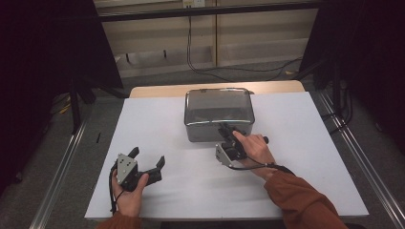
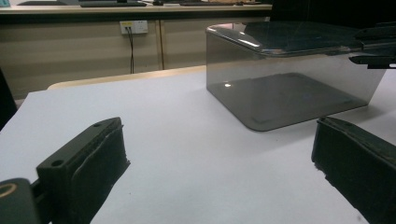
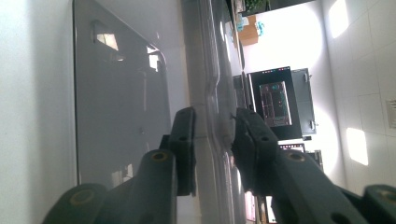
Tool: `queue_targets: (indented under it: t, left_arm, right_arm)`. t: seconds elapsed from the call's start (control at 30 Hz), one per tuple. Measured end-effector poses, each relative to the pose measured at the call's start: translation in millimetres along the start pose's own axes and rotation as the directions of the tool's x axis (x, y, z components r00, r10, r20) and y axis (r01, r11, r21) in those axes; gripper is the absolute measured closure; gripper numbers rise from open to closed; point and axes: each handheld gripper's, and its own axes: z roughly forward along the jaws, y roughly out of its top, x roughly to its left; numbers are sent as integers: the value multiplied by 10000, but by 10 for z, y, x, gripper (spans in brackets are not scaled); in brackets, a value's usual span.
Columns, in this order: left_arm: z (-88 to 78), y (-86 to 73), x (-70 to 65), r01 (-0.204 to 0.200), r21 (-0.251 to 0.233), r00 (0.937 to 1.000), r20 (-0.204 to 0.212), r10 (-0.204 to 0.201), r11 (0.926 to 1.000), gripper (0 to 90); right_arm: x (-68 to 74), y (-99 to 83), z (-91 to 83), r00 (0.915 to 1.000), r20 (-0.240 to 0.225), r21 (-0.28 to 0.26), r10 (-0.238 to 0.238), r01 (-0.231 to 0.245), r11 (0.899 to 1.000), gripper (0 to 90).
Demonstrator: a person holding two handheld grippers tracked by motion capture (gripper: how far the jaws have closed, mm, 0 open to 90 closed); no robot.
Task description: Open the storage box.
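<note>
A smoked, see-through plastic box [image 1: 218, 114] with a lid [image 1: 217, 98] stands at the middle back of the white tabletop [image 1: 157, 119]. My right gripper [image 1: 224, 128], turned on its side, meets the box's near edge. In the right gripper view its jaws [image 3: 214, 119] sit either side of the lid's rim [image 3: 211, 88], which fills the gap between them. My left gripper [image 1: 149, 156] rests at the front left, well short of the box, wide open with nothing in it [image 2: 217, 135]. The left gripper view has the box [image 2: 289, 88] ahead to the right and the right gripper [image 2: 376, 44] at its top edge.
A wooden table edge [image 1: 162, 90] runs behind the white top. Cables [image 1: 200, 67] lie on the floor beyond, and metal rails [image 1: 62, 167] run along both sides. Dark curtains [image 1: 43, 57] hang left and right. Bare tabletop lies between the two grippers.
</note>
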Motion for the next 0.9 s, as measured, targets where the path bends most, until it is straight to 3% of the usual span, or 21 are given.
queue_targets:
  t: [0.1,0.5,0.9]
  left_arm:
    - [-2,8,-11,-71,-86,9998,183,73,9999,22]
    - [30,3,-22,-232,147,9993,283,227,9996,22]
    - [54,-3,-11,29,376,9978,662,-54,9993,37]
  right_arm:
    - [-14,-1,-5,9999,23,-53,106,-106,9999,749]
    - [-42,-3,-7,9995,-59,-130,319,-320,9994,760]
    - [-73,-7,-16,9993,-26,-155,375,-376,9992,764]
